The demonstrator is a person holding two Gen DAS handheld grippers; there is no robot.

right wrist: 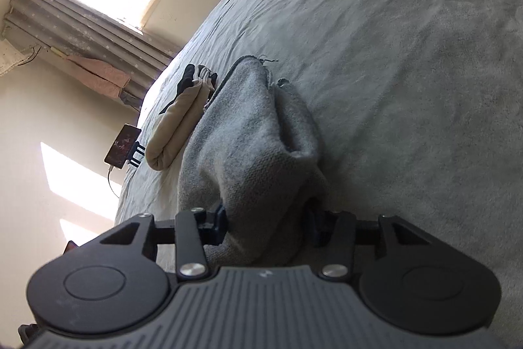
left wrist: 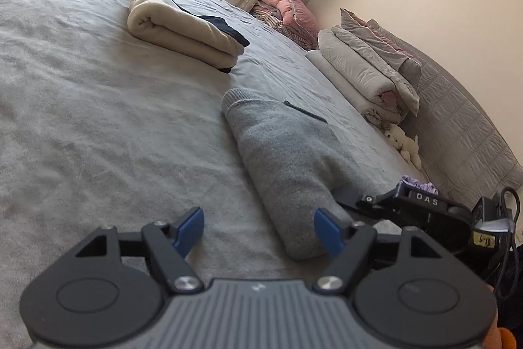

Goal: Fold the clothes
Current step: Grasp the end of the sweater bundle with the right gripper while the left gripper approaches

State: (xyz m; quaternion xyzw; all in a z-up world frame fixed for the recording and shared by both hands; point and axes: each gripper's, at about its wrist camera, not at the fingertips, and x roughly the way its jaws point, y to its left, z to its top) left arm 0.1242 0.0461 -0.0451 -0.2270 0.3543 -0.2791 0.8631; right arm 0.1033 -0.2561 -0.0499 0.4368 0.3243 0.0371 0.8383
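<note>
Grey bed [left wrist: 81, 94], folded grey sweater [right wrist: 255, 152] clamped by right gripper [right wrist: 266, 223]

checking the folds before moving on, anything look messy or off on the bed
The grey sweater looks untidy: its far end is bunched and gaping, with a frayed edge. The beige folded garment behind it lies neat.

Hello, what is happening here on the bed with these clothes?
A person is folding clothes on the bed with a hand-held gripper in each hand. The right gripper is closed on the near end of a folded grey sweater. The left gripper is open beside the same sweater, one blue pad next to its edge, holding nothing. Farther away, a folded beige garment already lies on the bed, with something dark under it.
</note>
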